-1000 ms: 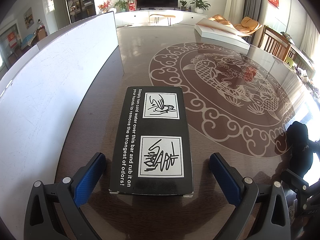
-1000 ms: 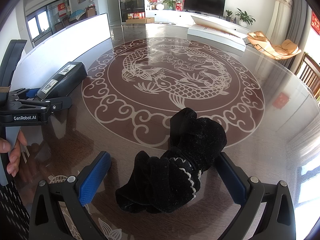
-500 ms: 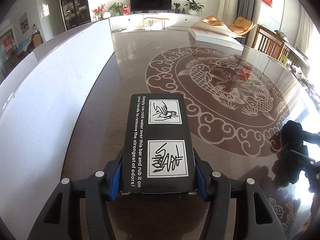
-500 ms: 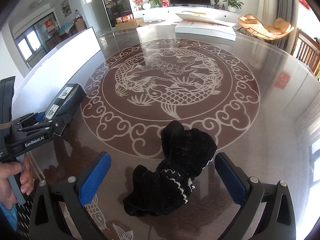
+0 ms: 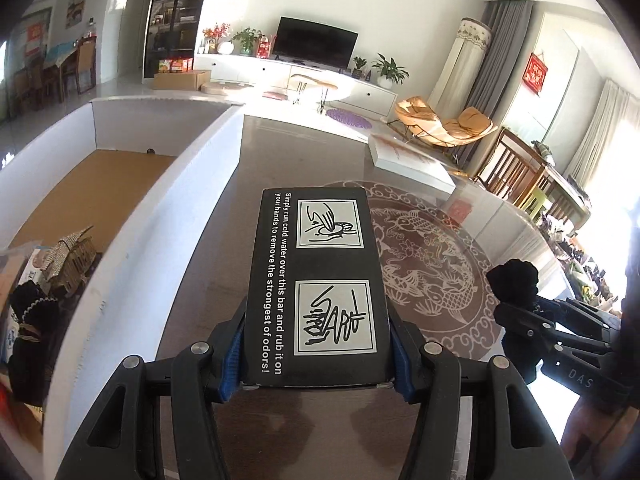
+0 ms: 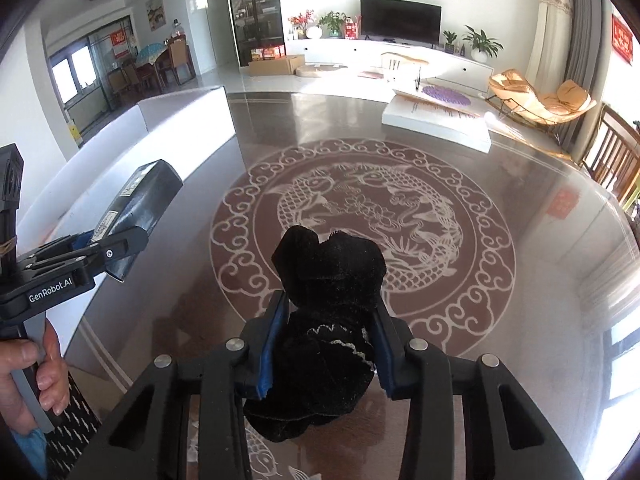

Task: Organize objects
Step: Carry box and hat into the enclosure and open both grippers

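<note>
Above the patterned table (image 6: 520,184), the left gripper (image 5: 316,354) clamps the near end of the black box (image 5: 316,280), both blue pads pressed against its sides. The right gripper (image 6: 326,346), its jaws just closed, pinches the black cloth item (image 6: 326,320). The white-walled carton (image 5: 132,216), holding several items, stands to the left.
</note>
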Action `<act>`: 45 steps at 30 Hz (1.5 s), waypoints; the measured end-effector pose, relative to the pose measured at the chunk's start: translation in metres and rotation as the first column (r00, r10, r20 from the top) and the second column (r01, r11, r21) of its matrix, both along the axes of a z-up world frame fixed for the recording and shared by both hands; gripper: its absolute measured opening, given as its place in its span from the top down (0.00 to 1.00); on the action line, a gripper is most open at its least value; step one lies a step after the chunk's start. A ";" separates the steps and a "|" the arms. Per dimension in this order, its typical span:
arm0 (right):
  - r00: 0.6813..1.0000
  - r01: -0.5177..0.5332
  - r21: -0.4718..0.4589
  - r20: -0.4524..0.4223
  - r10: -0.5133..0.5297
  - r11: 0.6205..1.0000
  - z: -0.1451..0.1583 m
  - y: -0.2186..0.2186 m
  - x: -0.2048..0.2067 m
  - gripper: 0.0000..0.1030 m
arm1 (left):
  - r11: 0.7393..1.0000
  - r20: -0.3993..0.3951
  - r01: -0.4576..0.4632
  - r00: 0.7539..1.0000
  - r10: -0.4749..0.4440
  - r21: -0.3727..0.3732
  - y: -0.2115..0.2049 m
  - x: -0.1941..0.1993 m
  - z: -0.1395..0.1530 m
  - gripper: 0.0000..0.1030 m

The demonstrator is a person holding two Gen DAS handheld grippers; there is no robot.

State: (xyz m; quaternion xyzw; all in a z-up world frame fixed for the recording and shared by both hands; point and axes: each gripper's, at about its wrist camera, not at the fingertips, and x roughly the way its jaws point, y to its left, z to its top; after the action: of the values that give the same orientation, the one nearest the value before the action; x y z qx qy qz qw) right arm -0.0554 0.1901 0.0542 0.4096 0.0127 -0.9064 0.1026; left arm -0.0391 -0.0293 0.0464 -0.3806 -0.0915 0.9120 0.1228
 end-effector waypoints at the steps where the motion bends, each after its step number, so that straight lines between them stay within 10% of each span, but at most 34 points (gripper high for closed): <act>1: 0.999 -0.030 -0.018 -0.027 0.029 0.999 0.014 -0.013 -0.004 0.61 | 1.000 -0.028 -0.012 1.000 0.012 0.000 -0.009 0.004 0.016 0.44; 7: 0.964 -0.249 -0.108 -0.123 0.235 0.963 0.067 -0.118 -0.030 0.61 | 0.970 -0.113 -0.221 0.971 0.210 -0.097 -0.100 0.018 0.066 0.44; 15: 0.852 -0.523 -0.103 -0.037 0.523 0.846 0.049 -0.282 -0.045 0.60 | 0.862 0.057 -0.438 0.883 0.465 -0.254 -0.211 0.007 0.020 0.43; 18: 0.828 -0.554 -0.070 0.062 0.558 0.830 0.023 -0.320 -0.056 0.34 | 0.829 0.098 -0.483 0.845 0.526 -0.282 -0.228 0.003 0.008 0.34; 24: 0.861 -0.502 -0.078 0.048 0.506 0.861 0.020 -0.303 -0.061 0.17 | 0.815 0.064 -0.517 0.833 0.549 -0.261 -0.235 0.010 0.017 0.01; 33: 0.902 -0.432 -0.028 -0.033 0.431 0.902 0.052 -0.270 -0.053 0.02 | 0.853 0.016 -0.497 0.863 0.506 -0.160 -0.213 0.017 0.038 0.00; 45: 0.912 -0.410 -0.005 -0.020 0.410 0.912 0.046 -0.266 -0.055 0.02 | 0.786 -0.067 -0.570 0.817 0.572 -0.237 -0.216 0.025 0.046 0.00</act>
State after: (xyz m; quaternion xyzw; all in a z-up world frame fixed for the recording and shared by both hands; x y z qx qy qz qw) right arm -0.1102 -0.0763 0.1002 0.3891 0.0951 -0.8684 0.2923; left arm -0.0140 -0.2454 0.0925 -0.3514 -0.0889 0.9087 -0.2073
